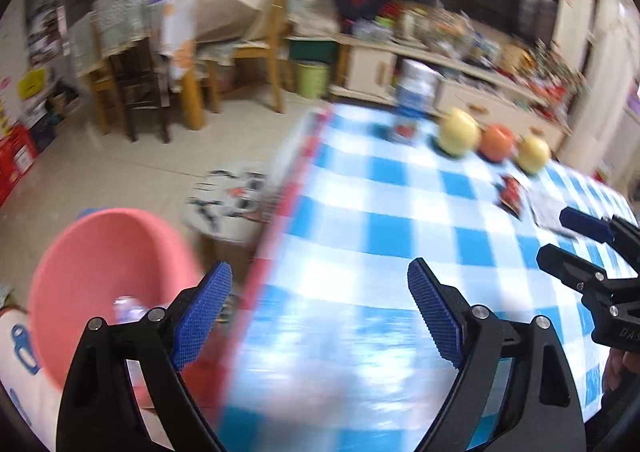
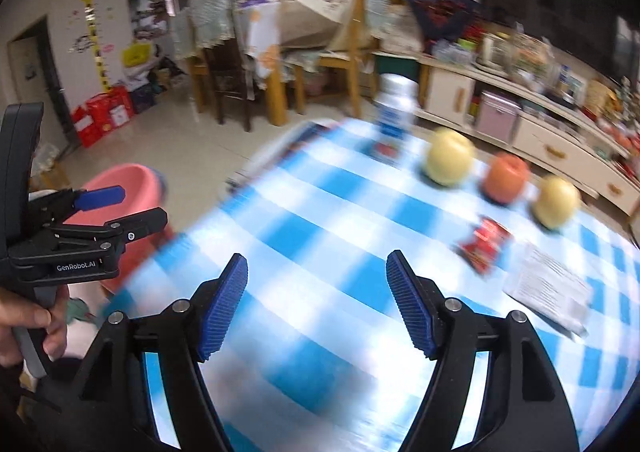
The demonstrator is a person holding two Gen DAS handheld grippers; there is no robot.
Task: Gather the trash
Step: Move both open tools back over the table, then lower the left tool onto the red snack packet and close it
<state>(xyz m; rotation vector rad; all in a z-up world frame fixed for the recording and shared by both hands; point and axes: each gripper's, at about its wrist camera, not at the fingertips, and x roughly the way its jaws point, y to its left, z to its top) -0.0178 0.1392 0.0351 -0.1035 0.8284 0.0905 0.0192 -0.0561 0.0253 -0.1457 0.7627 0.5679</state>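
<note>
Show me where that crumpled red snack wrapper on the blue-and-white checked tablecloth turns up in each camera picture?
Left wrist view: the crumpled red snack wrapper lies far right on the cloth, below the three fruits, beside a white paper sheet.
Right wrist view: the wrapper lies right of centre, again below the fruits, left of the paper.
Shared landmark: the round orange fruit between two yellow ones, just above the wrapper in both.
</note>
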